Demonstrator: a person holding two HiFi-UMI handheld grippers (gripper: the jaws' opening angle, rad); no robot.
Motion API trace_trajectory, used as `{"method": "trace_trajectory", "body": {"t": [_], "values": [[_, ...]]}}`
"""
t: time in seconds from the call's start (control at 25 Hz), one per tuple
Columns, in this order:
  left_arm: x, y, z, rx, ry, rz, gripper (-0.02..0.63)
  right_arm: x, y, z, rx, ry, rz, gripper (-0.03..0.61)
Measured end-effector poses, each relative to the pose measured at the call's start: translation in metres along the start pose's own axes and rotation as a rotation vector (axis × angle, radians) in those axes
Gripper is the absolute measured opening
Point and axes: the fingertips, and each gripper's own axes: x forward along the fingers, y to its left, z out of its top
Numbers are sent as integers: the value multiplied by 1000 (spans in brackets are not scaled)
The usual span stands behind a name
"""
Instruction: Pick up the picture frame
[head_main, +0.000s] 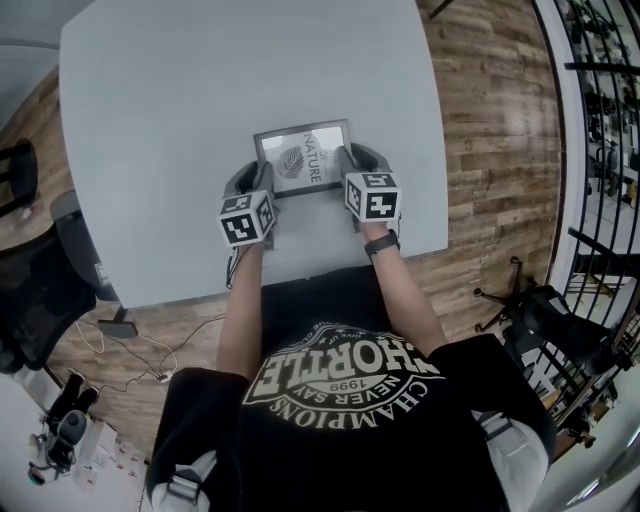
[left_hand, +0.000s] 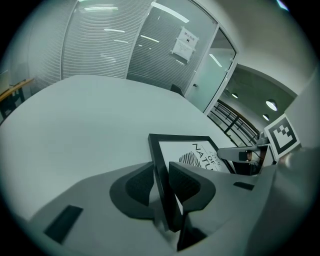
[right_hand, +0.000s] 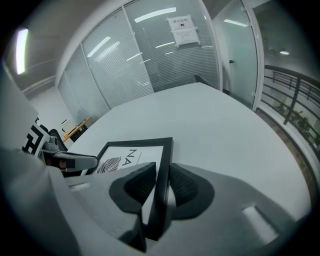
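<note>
Left gripper (left_hand: 160, 181), lower centre of left gripper view: pads pressed on left rail of black-edged rectangular picture frame (head_main: 303, 158) with white leaf print. Right gripper (right_hand: 161, 183), lower centre of right gripper view: same, pinching right rail. Frame lies mid-picture in head view, on pale grey table (head_main: 180, 90), between both grippers. My read: light, stiff, likely glazed so fragile; rails narrow, smooth, may slip. Best hold: opposite side rails, even squeeze, lift level.

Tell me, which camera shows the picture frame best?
The head view: it looks straight down on the whole picture frame, with all four sides visible, lying flat on the table. Each gripper view shows only one side rail, caught between the jaws, and a slanted part of the front.
</note>
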Motion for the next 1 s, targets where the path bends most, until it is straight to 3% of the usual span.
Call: {"method": "trace_trajectory", "body": {"t": [0.2, 0.44, 1.0], "values": [[-3, 0, 0, -48, 19, 15, 74, -1, 0, -1, 35, 25, -5, 66], [-8, -2, 2, -33, 16, 3, 69, -10, 3, -5, 44, 29, -18, 66], [-51, -18, 22, -20, -88, -23, 69, -57, 21, 23, 21, -94, -15, 64]]}}
